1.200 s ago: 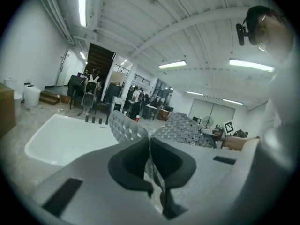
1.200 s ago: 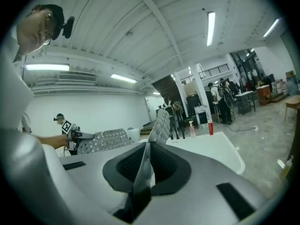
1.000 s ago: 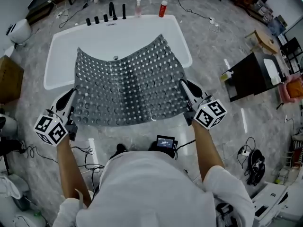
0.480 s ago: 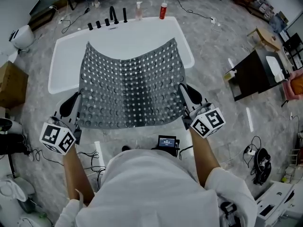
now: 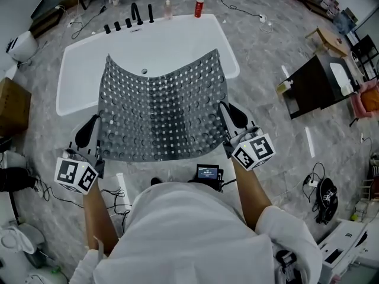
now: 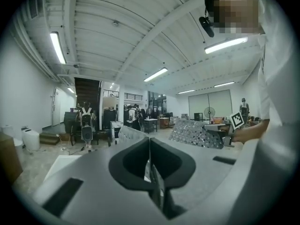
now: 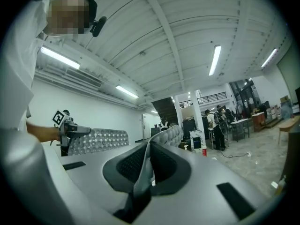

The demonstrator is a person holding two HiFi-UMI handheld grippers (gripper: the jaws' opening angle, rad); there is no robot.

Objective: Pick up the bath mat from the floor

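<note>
The grey, hole-studded bath mat hangs stretched between my two grippers, sagging in the middle, above the white bathtub. My left gripper is shut on the mat's near left corner, and its thin edge shows pinched between the jaws in the left gripper view. My right gripper is shut on the near right corner, with the mat's edge clamped between its pads. Each gripper view shows the mat running across to the other gripper.
A black faucet and two bottles stand at the tub's far rim. There is a dark table to the right, a cardboard box to the left, and cables on the marble floor near my feet.
Both grippers have shifted a little with the mat stretched between them, and the mat now sits slightly nearer to me. Both grips on the corners are unchanged.
</note>
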